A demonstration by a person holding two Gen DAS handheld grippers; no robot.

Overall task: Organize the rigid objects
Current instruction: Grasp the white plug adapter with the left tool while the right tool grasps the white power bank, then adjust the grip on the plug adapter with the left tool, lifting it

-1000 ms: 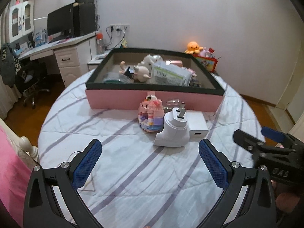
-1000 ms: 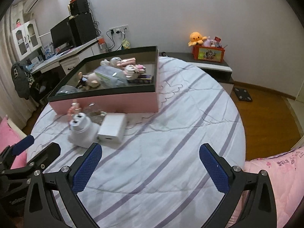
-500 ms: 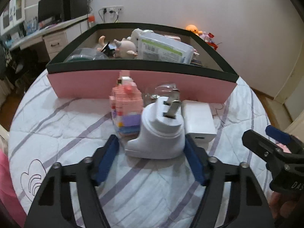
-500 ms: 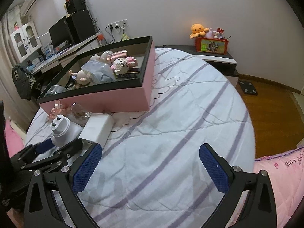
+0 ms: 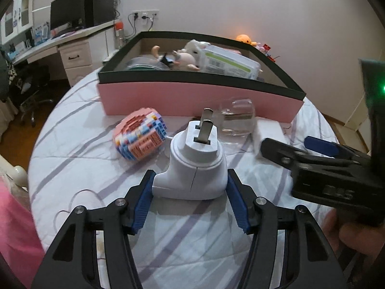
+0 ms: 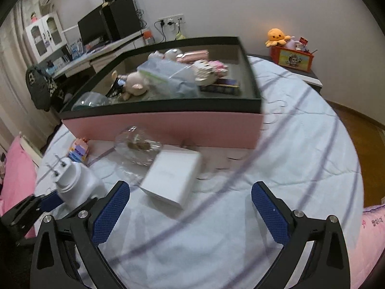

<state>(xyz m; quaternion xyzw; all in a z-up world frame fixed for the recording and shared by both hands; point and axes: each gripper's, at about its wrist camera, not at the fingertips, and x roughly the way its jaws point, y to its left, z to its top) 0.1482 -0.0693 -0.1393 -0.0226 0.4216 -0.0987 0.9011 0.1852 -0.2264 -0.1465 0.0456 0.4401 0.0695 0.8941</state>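
A: Bedroom walls fill the top of both views, pale and bare, with a desk [image 5: 72, 38] and dark monitor [image 5: 67, 12] in the upper left. What carries the things?

B: A round bed [image 6: 300, 144] under a white sheet with purple stripes, filling the middle and lower frame of each view.

A: And the biggest thing on it?

B: A pink box with a dark rim [image 5: 197, 96], across the centre of the left view. Soft toys and a plastic pack lie inside it.

A: What sits in front of it?

B: In the right view, a flat white charger block [image 6: 172, 178] lies at the centre, with a clear plastic case [image 6: 137, 147] just behind it, near the box wall. A pink and blue brick-built toy [image 5: 140, 137] lies tipped on its side, left of centre in the left view.

A: Where is the white plug adapter [image 5: 195, 168]?

B: Centre of the left view, prongs up, resting on the sheet.

A: The left gripper [image 5: 190, 192]?

B: Its jaws are closed on the adapter's base, one blue pad pressed on each side.

A: And the right gripper [image 6: 190, 207]?

B: At the bottom of the right view; its jaws are wide apart and closing, with only sheet between them. The charger block lies just beyond the left pad [image 6: 110, 212]. In the left view it shows blurred at the right edge, with a hand [image 5: 349, 236] beneath it.
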